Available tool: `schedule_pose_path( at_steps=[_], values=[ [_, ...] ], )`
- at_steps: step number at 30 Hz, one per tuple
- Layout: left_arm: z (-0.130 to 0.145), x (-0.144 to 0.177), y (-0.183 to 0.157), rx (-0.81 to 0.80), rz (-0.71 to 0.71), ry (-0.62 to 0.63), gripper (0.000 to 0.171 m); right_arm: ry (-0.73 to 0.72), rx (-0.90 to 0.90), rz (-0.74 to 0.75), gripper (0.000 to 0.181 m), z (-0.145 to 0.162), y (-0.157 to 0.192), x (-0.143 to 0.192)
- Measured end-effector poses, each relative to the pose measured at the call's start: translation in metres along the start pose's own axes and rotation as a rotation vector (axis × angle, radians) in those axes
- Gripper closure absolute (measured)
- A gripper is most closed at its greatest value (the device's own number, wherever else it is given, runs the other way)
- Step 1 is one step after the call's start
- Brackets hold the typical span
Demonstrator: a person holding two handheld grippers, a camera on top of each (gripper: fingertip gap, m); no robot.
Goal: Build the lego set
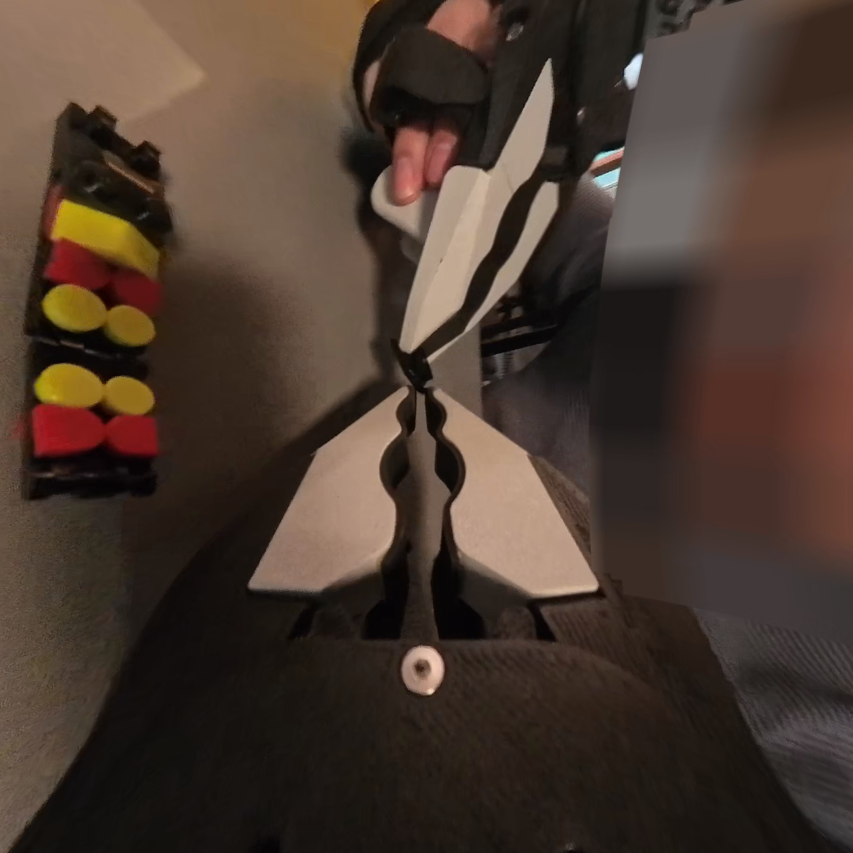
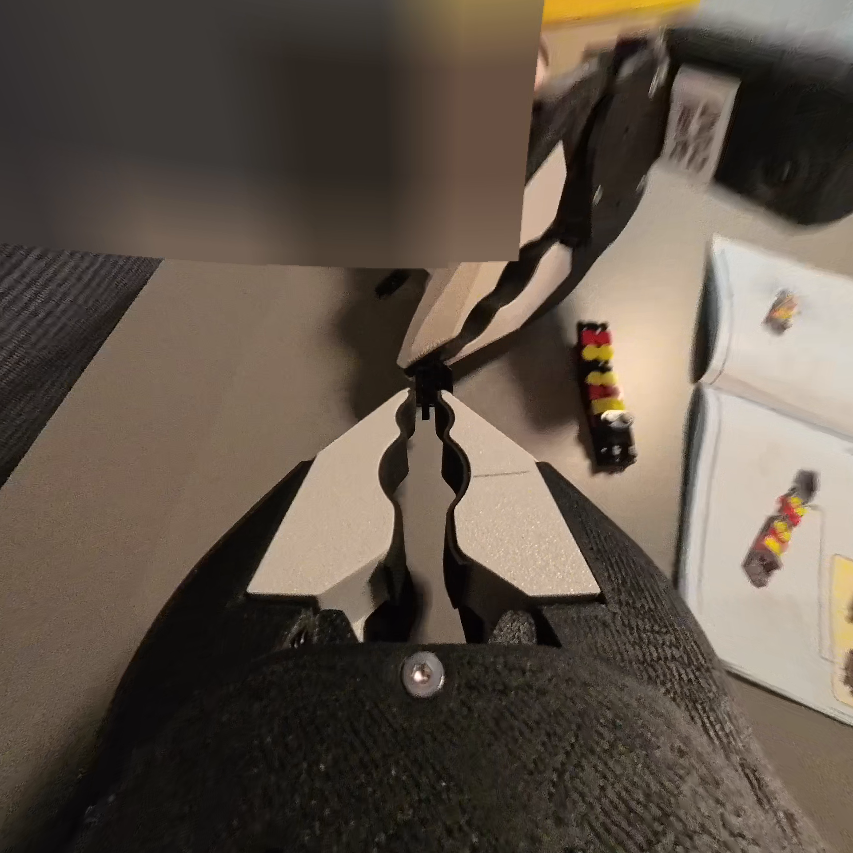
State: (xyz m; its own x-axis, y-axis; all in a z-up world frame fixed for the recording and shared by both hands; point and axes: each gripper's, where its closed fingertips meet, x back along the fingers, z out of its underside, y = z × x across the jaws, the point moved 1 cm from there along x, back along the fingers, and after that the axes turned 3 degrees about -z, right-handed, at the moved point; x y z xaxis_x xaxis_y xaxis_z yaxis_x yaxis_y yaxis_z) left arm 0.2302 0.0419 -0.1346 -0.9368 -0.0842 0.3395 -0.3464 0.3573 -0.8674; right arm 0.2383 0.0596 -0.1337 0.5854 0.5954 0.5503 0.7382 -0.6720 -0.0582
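Both hand-held grippers meet tip to tip above the tan table (image 2: 184, 415), each pinching one end of the same small black lego piece (image 2: 431, 385). Seen from the left wrist camera, the left gripper (image 1: 419, 390) has its white fingers drawn narrow around the lower end of that piece (image 1: 415, 367), while the right gripper (image 1: 413, 353) slants down from one o'clock and clamps the upper end; a gloved hand (image 1: 424, 115) grips its handle at twelve o'clock. From the right wrist camera, the right gripper (image 2: 427, 397) is likewise closed narrow on the piece, and the left gripper (image 2: 427, 362) reaches in from one o'clock. Partly built, the lego set (image 1: 94, 304) lies flat on the table at nine o'clock in the left wrist camera: a long black strip carrying red and yellow pieces. In the right wrist camera the same strip (image 2: 604, 392) sits at three o'clock, just beside a white instruction sheet (image 2: 784, 415) with pictures of the model. One more small black piece (image 2: 390, 284) lies on the table at twelve o'clock.
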Motion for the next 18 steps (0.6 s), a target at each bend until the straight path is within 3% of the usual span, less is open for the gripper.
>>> schedule_pose_path(
  at_steps=[8, 14, 18],
  values=[
    [0.007, 0.016, 0.017, -0.166, -0.311, 0.066, 0.158, 0.093, -0.092, -0.046, 0.174, 0.017, 0.001, -0.007],
    [0.005, 0.008, 0.019, -0.515, -0.456, 0.097, 0.157, 0.077, -0.085, -0.04, 0.174, 0.015, 0.0, -0.007],
    [0.002, 0.002, 0.019, -0.631, -0.5, 0.086, 0.156, 0.082, -0.08, -0.042, 0.174, 0.016, 0.001, -0.007]
  ],
)
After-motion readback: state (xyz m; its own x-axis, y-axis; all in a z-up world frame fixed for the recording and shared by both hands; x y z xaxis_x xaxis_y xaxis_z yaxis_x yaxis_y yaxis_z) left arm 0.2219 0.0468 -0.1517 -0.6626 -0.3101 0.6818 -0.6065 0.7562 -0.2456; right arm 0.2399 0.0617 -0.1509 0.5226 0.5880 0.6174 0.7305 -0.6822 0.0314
